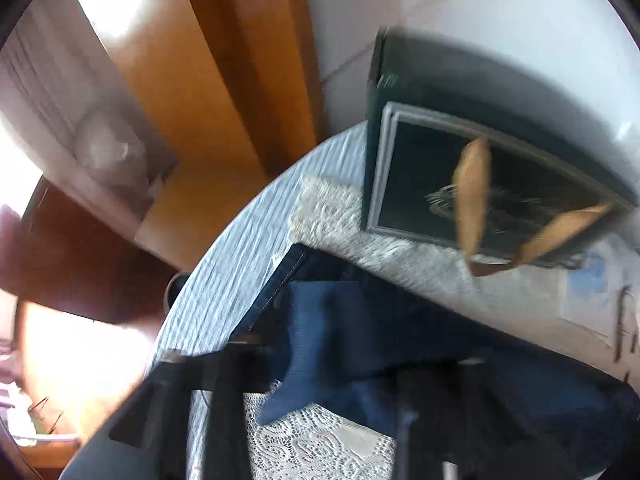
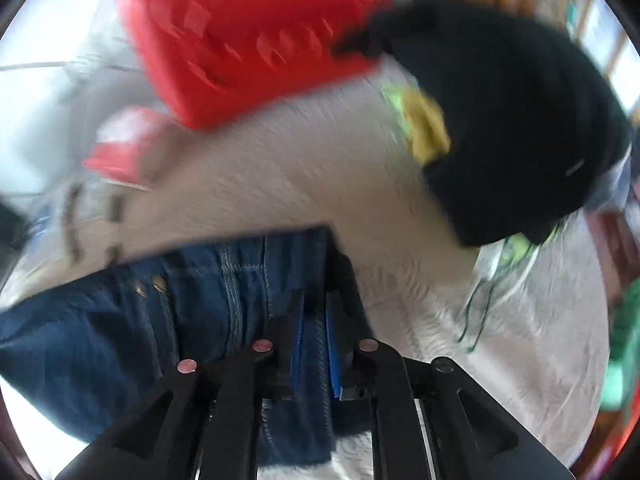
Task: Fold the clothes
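Dark blue jeans (image 1: 360,328) lie on a round table with a white lace cloth (image 1: 320,444). In the left wrist view my left gripper (image 1: 320,360) stands over the jeans with fabric between its wide-set fingers; blur hides whether it grips. In the right wrist view my right gripper (image 2: 316,320) is shut on a fold of the jeans (image 2: 224,288) near the stitched seam, just above the cloth. Both views are motion-blurred.
A dark green box with tan straps (image 1: 480,184) sits at the table's far side. A red basket (image 2: 248,40), a black garment (image 2: 512,120) over something yellow, and a red-white item (image 2: 124,148) lie beyond the jeans. The table edge (image 1: 224,264) curves left.
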### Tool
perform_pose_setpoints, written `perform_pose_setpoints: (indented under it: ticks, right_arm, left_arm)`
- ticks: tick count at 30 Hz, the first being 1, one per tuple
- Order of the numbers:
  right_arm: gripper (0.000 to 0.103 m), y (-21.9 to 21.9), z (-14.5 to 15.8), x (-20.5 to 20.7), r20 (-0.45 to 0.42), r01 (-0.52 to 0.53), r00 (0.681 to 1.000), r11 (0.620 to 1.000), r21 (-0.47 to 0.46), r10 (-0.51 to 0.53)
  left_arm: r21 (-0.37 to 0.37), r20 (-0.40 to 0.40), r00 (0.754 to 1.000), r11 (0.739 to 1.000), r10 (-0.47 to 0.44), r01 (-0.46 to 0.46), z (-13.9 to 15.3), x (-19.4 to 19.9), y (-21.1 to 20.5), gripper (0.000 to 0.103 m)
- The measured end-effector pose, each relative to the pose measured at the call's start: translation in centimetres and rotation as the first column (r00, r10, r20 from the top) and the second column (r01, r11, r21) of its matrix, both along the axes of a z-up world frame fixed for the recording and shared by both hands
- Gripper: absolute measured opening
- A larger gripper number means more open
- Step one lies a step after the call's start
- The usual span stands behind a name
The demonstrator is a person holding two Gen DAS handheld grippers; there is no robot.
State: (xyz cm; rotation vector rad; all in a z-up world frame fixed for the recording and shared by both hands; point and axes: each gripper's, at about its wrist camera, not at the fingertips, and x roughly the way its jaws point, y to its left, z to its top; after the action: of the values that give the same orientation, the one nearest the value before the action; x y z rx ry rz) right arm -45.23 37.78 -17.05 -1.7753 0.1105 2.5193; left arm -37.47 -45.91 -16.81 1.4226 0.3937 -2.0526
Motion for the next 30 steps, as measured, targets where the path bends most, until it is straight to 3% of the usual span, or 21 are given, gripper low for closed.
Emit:
perform_pose_setpoints:
  ticks: [1,4,7,10,11,12,14,15,16,19,22,26,28,30]
  right_arm:
    - [0.012,-0.1,-0.9,-0.2,0.028,0.022,0.999,1.0,-0.008,-0.021]
    - [0.018,-0.7,-1.3,1.0,0.03,0.008,1.0,1.0,0.0,-0.008]
    - [0.025,-1.3,-1.0,2.3,0.029,-0.032,0.999,0.999,-0.008,0.033]
    - [0.026,-1.8,-0.9,3.5,0.03,-0.038,0.999,0.999,-0.022,0.039]
    - [0.026,-2.0,-1.1,3.7,0.038,-0.04,0.998,0.999,-0.026,0.041]
    - [0.026,-2.3,-1.2,4.0,0.046,-0.043,0.998,0.999,-0.031,0.045]
    - [0.026,-2.7,-1.3,4.1,0.061,-0.05,0.997,0.998,-0.028,0.052]
    - [0.026,-2.8,-1.3,4.2,0.063,-0.053,0.997,0.998,-0.02,0.054]
    - [0.026,-2.8,-1.3,4.2,0.062,-0.053,0.997,0.998,-0.019,0.054]
    - [0.027,-2.9,-1.4,4.3,0.056,-0.039,0.998,0.999,-0.022,0.04]
    - [0.027,-3.2,-1.6,4.5,0.058,-0.044,0.997,0.999,-0.027,0.046]
    - [0.028,-3.4,-1.5,5.4,0.054,-0.051,0.997,0.998,-0.047,0.054]
    - [0.028,-3.2,-1.4,5.9,0.048,-0.043,0.998,0.997,-0.058,0.046]
    - [0.028,-3.0,-1.4,6.5,0.041,-0.033,0.999,0.997,-0.07,0.036]
  left_arm:
    - [0.01,0.0,1.0,1.0,0.009,-0.009,-0.2,-0.2,-0.3,0.072]
    - [0.019,0.003,0.999,0.998,0.055,-0.055,-0.5,0.4,-1.7,0.094]
    - [-0.015,0.071,0.993,0.996,0.092,-0.091,-1.2,1.3,-3.1,0.095]
    - [0.054,0.034,0.991,0.989,0.133,-0.134,-0.9,2.2,-4.3,0.095]
    - [0.064,0.074,0.993,0.993,0.095,-0.099,-0.8,1.9,-4.4,0.095]
    - [0.016,0.167,0.985,0.999,0.037,-0.041,-1.0,1.4,-3.7,0.095]
    - [-0.14,0.369,0.929,0.986,-0.03,0.087,-1.2,0.5,-2.4,0.095]
    - [-0.178,0.387,0.922,0.978,-0.029,0.106,-0.6,0.3,-2.3,0.095]
    - [-0.184,0.365,0.931,0.978,-0.023,0.096,0.2,0.4,-2.5,0.095]
    - [-0.18,0.192,0.979,0.983,0.075,-0.04,3.8,1.7,-4.7,0.098]
    - [-0.174,0.087,0.982,0.973,0.168,-0.151,5.9,3.6,-6.1,0.103]
    - [0.08,0.06,0.989,0.987,0.138,-0.143,2.6,5.4,-6.0,0.103]
    - [0.143,0.049,0.992,0.982,0.121,-0.126,0.6,5.9,-5.1,0.103]
    - [0.142,0.028,0.995,0.984,0.1,-0.103,-1.8,6.1,-3.8,0.103]
